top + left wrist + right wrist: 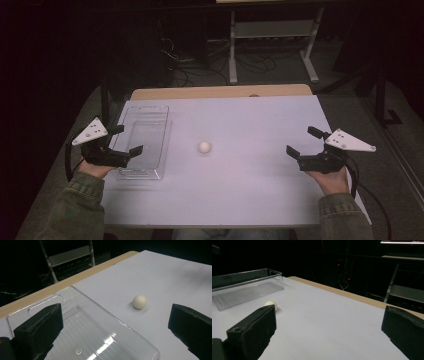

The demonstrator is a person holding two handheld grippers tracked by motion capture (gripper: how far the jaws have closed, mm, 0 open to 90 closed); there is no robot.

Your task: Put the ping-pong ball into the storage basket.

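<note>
Nearest the person, both tools sit low at the table's near edge. The left gripper (121, 140) is spread wide with nothing between its jaws, hovering right over the near end of the clear plastic bin (161, 125). The right gripper (304, 141) is way over on the right side, jaws also spread and empty, pointing in toward the middle.

A bit farther in, roughly mid-table, is the ball (204, 146). It sits on the white table (260, 200) just right of the bin, apart from it, and well apart from the right gripper.

My guess is it's a ping-pong type ball: very light, hard shell, smooth, so it'll roll or squirt away if you nudge it off-centre. I'd pinch it straight across its widest part, gently, both jaws landing together.

Looks-wise it's small, round, matte off-white, no markings I can make out, with a soft shadow under it (139, 301).

Beyond the table is dark floor and cables.
</note>
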